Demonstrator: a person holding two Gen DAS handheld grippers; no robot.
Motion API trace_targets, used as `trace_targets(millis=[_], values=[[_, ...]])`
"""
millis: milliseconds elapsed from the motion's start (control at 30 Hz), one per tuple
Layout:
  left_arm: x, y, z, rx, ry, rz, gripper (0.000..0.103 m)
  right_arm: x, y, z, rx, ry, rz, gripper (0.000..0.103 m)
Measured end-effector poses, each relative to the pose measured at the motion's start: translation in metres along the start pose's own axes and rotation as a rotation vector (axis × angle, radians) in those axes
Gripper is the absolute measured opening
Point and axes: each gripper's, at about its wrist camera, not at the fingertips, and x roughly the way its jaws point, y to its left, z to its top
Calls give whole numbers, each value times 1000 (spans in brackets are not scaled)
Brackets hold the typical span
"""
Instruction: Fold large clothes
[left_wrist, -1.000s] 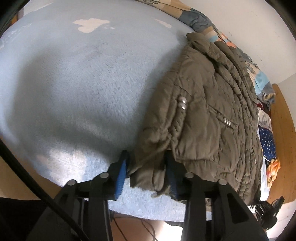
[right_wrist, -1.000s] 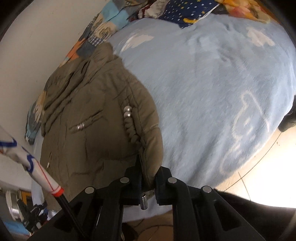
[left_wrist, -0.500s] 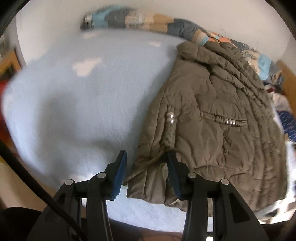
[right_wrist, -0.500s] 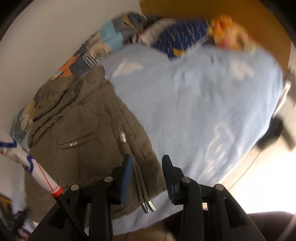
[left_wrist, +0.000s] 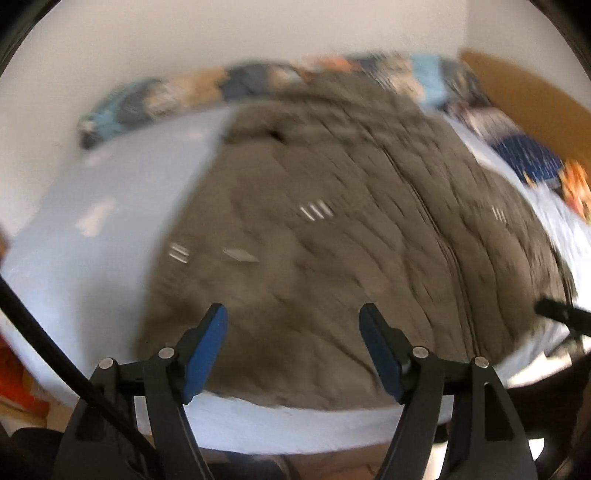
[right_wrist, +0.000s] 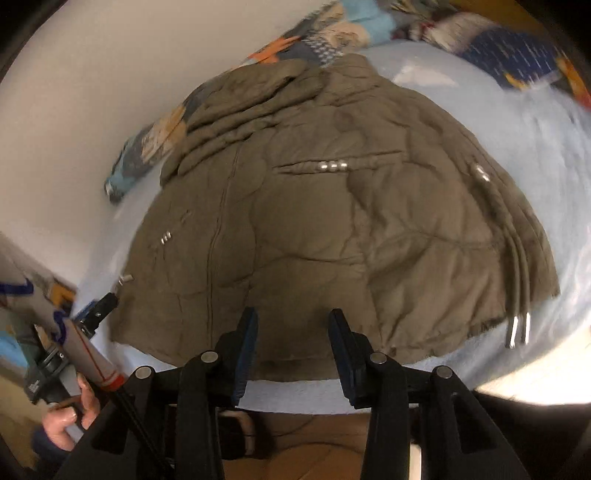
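Observation:
An olive-brown quilted jacket (right_wrist: 332, 229) lies spread flat on a light blue blanket (right_wrist: 546, 125), front up, with metal snaps at its pockets and two drawcords (right_wrist: 519, 325) hanging off its right hem. It also shows, blurred, in the left wrist view (left_wrist: 332, 240). My left gripper (left_wrist: 293, 347) is open and empty, above the jacket's near hem. My right gripper (right_wrist: 291, 350) is open and empty, above the middle of the near hem. The left gripper's tip (right_wrist: 98, 312) shows at the jacket's left edge in the right wrist view.
A patchwork quilt (right_wrist: 321, 37) is bunched along the white wall behind the jacket. Dark blue dotted and orange clothes (right_wrist: 517, 51) lie at the far right. A wooden headboard (left_wrist: 535, 85) stands at the right. The bed's near edge (right_wrist: 295, 395) runs below the grippers, with floor beneath.
Both grippers have let go of the jacket's hem corners, opened wider and pulled back toward the middle. The jacket now lies flat and spread out.

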Motion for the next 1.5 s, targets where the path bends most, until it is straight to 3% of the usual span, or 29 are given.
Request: trace_targets(millis=[133,267,333,467,533,700,833,933,1100,1300,1500], values=[[37,5,-8,-11,156,22,73,26,2,-6,-23,88,-47,43],[32,4,-9,0,157,27,73,50,-19,-17,55,220,-73,43],[15,5,-10,-21,100,20,73,51,-26,-18,95,225,-58,43],[-21,26,-4,-113,-11,-15,73,19,-22,-9,90,108,-24,43],[-30,55,0,-223,-27,-23,73,1,-27,-1,116,32,-8,43],[-31,123,-6,-468,16,7,73,-34,-55,15,203,-105,-88,43],[-15,173,-28,-713,83,-68,73,-58,-82,20,294,-187,-149,47],[-3,184,-39,-797,129,-122,73,-61,-101,22,387,-208,-166,56],[7,176,-45,-789,157,-171,73,-61,-133,12,520,-176,-137,58],[21,168,-44,-806,171,-222,73,-61,-143,9,569,-180,-127,58],[23,138,-31,-677,172,-246,73,-60,-150,6,595,-183,-119,59]])
